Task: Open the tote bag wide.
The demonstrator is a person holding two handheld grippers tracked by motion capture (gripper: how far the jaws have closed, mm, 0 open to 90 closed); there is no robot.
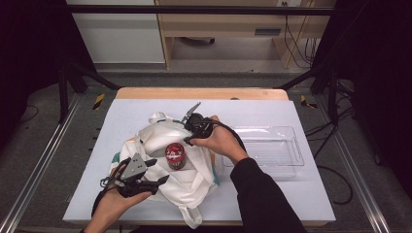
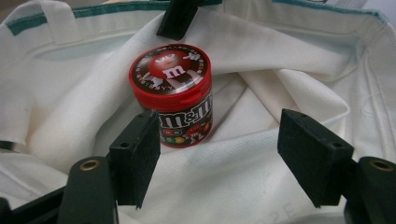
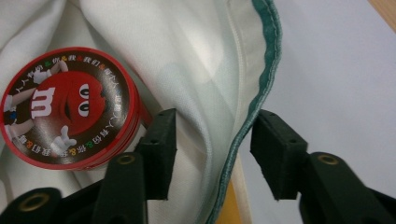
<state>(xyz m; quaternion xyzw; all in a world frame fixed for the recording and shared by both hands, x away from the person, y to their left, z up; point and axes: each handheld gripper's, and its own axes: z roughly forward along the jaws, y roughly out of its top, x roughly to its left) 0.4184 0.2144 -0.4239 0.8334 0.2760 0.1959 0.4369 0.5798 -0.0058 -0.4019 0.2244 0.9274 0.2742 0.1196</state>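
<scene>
Red tin [image 1: 175,156] upright on the white bag [image 1: 187,187] at counter [image 1: 272,194] centre, inside the folds. Left claw [image 1: 156,171] at 7 o'clock, spread wide, empty, aimed at the tin. Right claw [image 1: 186,131] at 12 o'clock of the tin, parted, straddling the bag's green hem [image 3: 261,100], not yet pinching. Clear tray [image 1: 286,145] at 3 o'clock. Likely next: pinch the hem, lift it clear. Best taken low around the tin's body, jaws square, no cloth caught.
</scene>
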